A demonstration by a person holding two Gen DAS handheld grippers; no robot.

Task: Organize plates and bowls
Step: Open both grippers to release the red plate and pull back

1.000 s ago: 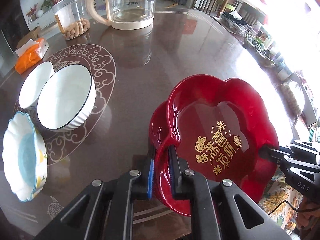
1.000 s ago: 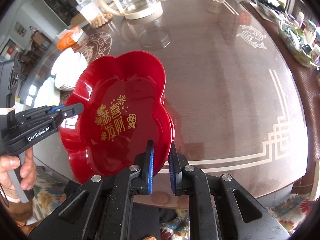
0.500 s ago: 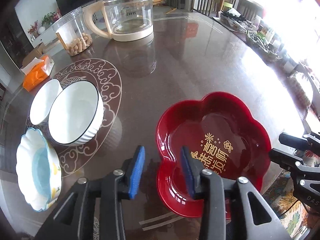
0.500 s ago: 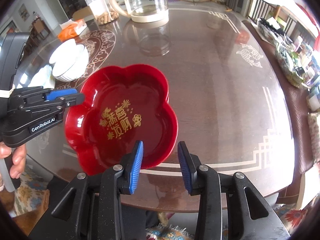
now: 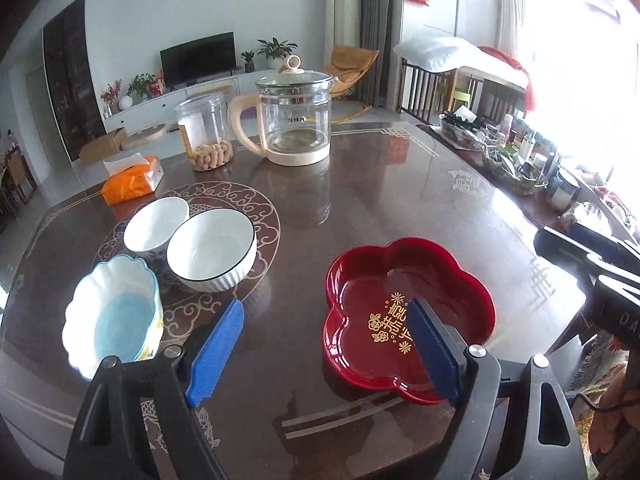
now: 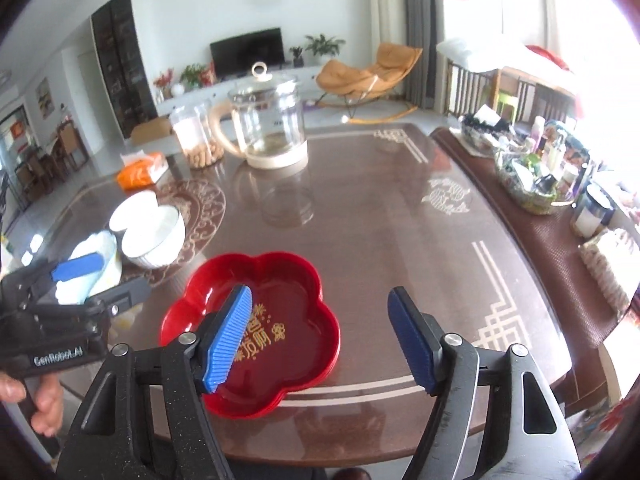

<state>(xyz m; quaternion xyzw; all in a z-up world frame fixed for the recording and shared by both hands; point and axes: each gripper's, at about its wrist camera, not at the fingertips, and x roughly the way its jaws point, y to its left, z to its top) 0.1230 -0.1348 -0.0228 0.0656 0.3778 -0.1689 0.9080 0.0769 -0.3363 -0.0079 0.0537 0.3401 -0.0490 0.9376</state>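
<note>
Red flower-shaped plates [image 5: 408, 312] [image 6: 280, 320] with gold characters lie stacked flat near the table's front edge. My left gripper [image 5: 324, 344] hovers above and just left of them, its jaws opening with nothing between them. My right gripper [image 6: 320, 336] hovers over the stack's near right side, jaws opening too and empty. A white ribbed bowl [image 5: 212, 250] [image 6: 154, 236], a smaller white bowl [image 5: 156, 224] and a scalloped white-and-blue bowl [image 5: 114, 312] sit to the left.
A glass kettle [image 5: 294, 120] and a clear jar of peanuts [image 5: 206, 136] stand at the back of the brown table [image 5: 380, 200], beside an orange tissue pack [image 5: 132, 182]. A side shelf with bottles and baskets [image 6: 532, 168] runs along the right.
Both grippers let go of the red plate, which now lies flat on the stack. Both opened wide, rose and pulled back, tilting upward so more of the room shows.
</note>
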